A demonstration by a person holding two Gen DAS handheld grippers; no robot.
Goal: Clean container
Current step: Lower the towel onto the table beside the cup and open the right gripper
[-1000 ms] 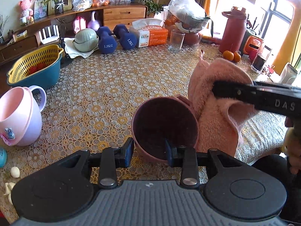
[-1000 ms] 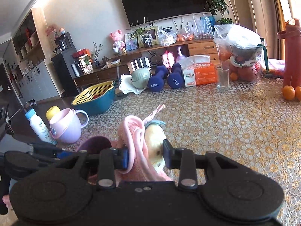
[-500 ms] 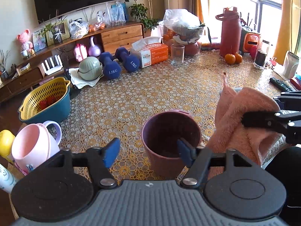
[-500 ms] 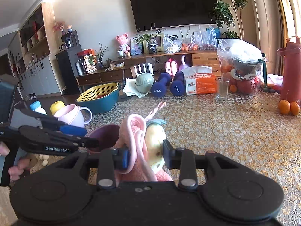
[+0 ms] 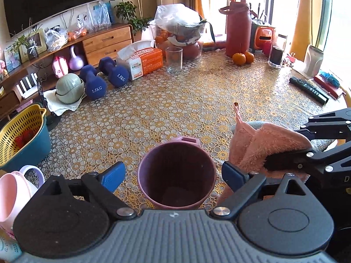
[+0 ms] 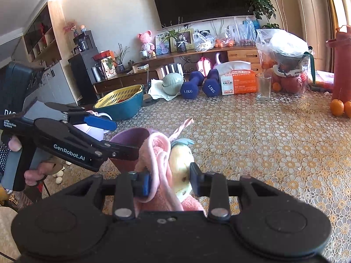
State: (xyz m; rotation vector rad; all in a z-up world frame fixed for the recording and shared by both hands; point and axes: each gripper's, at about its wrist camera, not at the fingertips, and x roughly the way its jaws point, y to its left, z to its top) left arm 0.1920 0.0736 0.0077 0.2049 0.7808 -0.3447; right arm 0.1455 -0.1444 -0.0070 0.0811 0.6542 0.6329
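Observation:
A purple cup [image 5: 176, 175] stands upright on the lace-patterned table [image 5: 175, 109]. It sits between the wide-apart blue-tipped fingers of my left gripper [image 5: 173, 174], which is open and not touching it. Just right of the cup, my right gripper [image 5: 307, 155] is shut on a folded pink towel [image 5: 263, 146]. In the right wrist view the towel [image 6: 158, 153], with a yellow patch on it, is pinched in my right gripper [image 6: 169, 183]. The cup [image 6: 129, 138] lies behind it to the left, flanked by my left gripper [image 6: 114, 137], which a hand holds.
A pink mug [image 5: 13, 195] and a teal bowl with a yellow strainer [image 5: 19, 135] sit at the left edge. Dumbbells [image 5: 94, 85], a tissue box [image 5: 142, 62], a glass [image 5: 173, 59], a red bottle [image 5: 238, 26] and oranges [image 5: 241, 58] line the back. A remote [image 5: 309, 89] lies at right.
My left gripper opened, let go of the cup's near rim and drew back; the cup went from tilted to upright. The towel moved right, away from the cup.

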